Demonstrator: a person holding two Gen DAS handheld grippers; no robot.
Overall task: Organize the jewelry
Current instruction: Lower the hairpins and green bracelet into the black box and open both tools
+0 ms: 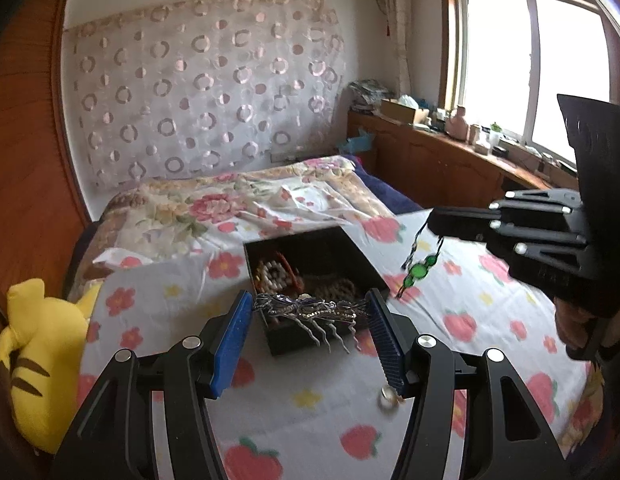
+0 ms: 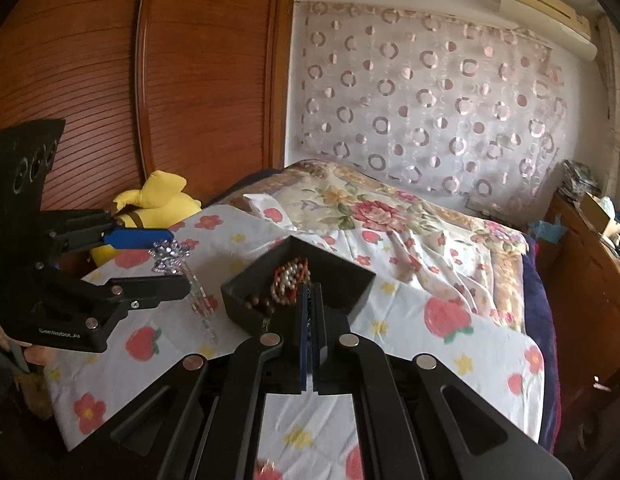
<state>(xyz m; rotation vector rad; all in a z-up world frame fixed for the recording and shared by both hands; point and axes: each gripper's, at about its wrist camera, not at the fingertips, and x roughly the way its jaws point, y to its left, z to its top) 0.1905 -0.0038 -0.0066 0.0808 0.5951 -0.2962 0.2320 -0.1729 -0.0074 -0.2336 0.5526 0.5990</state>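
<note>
a silver hair comb point(image 1: 310, 312) is held crosswise between the blue pads point(image 1: 234, 340) of the left gripper point(image 1: 310, 320), whose jaws are clamped on its two ends; its wavy prongs hang down toward 6 o'clock. in the right wrist view the same comb point(image 2: 170, 256) is seen at 9 o'clock, its prongs blurred and hard to make out against the cloth.

the black box point(image 1: 310, 276) is set on the flowered sheet point(image 1: 310, 400) just behind the comb, toward 12 o'clock from the left gripper. bead strings point(image 1: 274, 272) in red, white and brown are piled inside it; their separate pieces cannot be told apart, and the near wall of the box is partly hidden by the comb.

the right gripper point(image 2: 311, 312) is seen with its jaws together, pinched on a thin dark cord. in its own view the cord is almost wholly hidden between the pads and nothing of the pendant is seen. from the left wrist view the gripper point(image 1: 433, 224) is found at 3 o'clock, and a green necklace point(image 1: 419, 270) is seen dangling from its tip above the sheet, just beside the box's right corner and apart from it.

a small clear, roundish item point(image 1: 387, 397) is seen on the sheet at 5 o'clock, half hidden by the left gripper's finger; what it is cannot be told. a yellow plush toy point(image 1: 42, 360) is cut off at 8 o'clock.
</note>
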